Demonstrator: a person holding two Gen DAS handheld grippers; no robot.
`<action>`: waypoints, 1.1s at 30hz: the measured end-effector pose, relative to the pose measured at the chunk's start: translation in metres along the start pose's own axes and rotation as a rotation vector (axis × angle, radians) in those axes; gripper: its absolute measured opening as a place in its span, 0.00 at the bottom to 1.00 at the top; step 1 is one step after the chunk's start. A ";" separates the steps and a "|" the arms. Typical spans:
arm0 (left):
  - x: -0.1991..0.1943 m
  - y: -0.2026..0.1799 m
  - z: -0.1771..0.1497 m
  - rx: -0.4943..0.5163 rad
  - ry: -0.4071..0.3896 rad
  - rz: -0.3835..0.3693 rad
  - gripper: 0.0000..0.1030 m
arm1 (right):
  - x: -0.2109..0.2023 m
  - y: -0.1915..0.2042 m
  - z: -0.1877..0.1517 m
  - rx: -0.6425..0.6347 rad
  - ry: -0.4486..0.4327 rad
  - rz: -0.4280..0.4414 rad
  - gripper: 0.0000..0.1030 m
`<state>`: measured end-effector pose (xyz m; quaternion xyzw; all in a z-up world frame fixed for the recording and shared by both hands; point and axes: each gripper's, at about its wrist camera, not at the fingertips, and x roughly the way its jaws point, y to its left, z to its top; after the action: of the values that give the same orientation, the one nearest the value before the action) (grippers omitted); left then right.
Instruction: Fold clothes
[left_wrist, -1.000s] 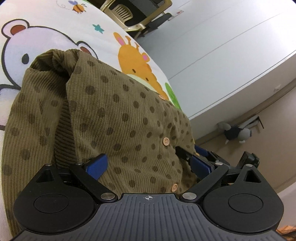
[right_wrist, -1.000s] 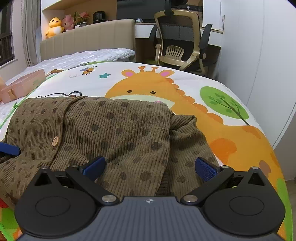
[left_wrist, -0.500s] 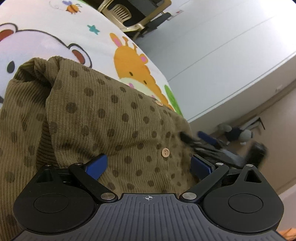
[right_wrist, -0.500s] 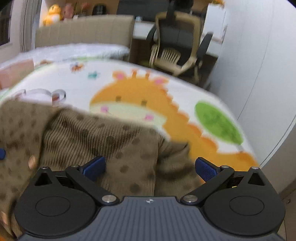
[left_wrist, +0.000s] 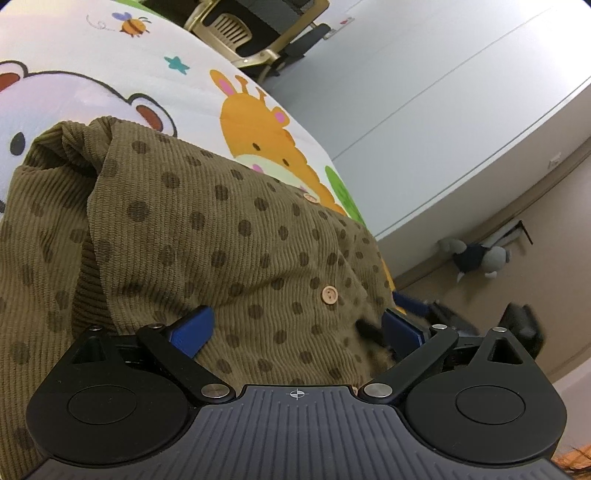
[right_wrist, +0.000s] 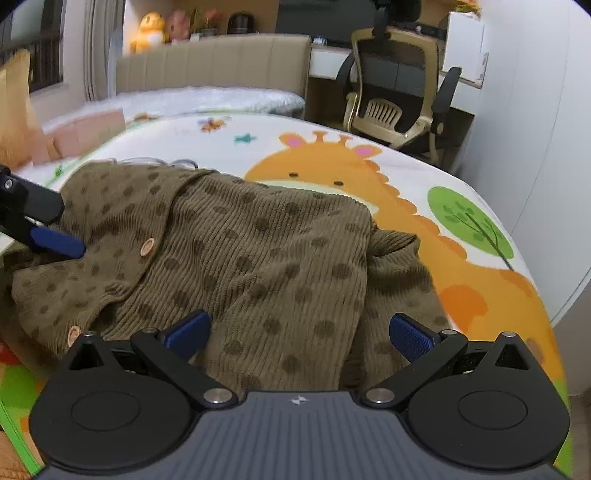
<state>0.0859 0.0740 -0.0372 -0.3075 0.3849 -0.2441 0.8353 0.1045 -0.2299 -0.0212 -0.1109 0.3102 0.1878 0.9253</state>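
We see a brown dotted cardigan (right_wrist: 236, 258) lying in a folded heap on the bed (right_wrist: 461, 229), near the bed's front edge, over a cover printed with a giraffe (right_wrist: 332, 181) and a bear (left_wrist: 55, 103). Our left tongs (left_wrist: 295, 325) are spread wide, low over the cardigan, one blue pad (left_wrist: 194, 328) resting against the cloth and the other at the cardigan's right edge, pinching nothing. Our right tongs (right_wrist: 299, 332) are spread too, their pads on either side of the cardigan's near fold, with no cloth caught between them. From the right wrist we see the left tongs reach in from the left edge, a blue fingertip touching the cardigan beside a button (right_wrist: 147, 246). An office chair (right_wrist: 395, 99) stands beyond the bed's far right corner.
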 end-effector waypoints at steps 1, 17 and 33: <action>-0.002 0.000 -0.001 0.001 0.001 0.005 0.97 | -0.001 0.001 -0.003 -0.001 0.002 0.012 1.00; -0.024 -0.017 0.040 0.108 -0.133 0.072 0.98 | -0.011 -0.008 0.038 -0.047 -0.123 -0.105 1.00; -0.045 0.005 0.022 0.135 -0.084 0.232 0.98 | 0.044 -0.009 0.027 -0.140 -0.038 -0.283 1.00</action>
<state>0.0781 0.1139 -0.0070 -0.2139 0.3651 -0.1581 0.8922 0.1554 -0.2167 -0.0263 -0.2142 0.2600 0.0787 0.9383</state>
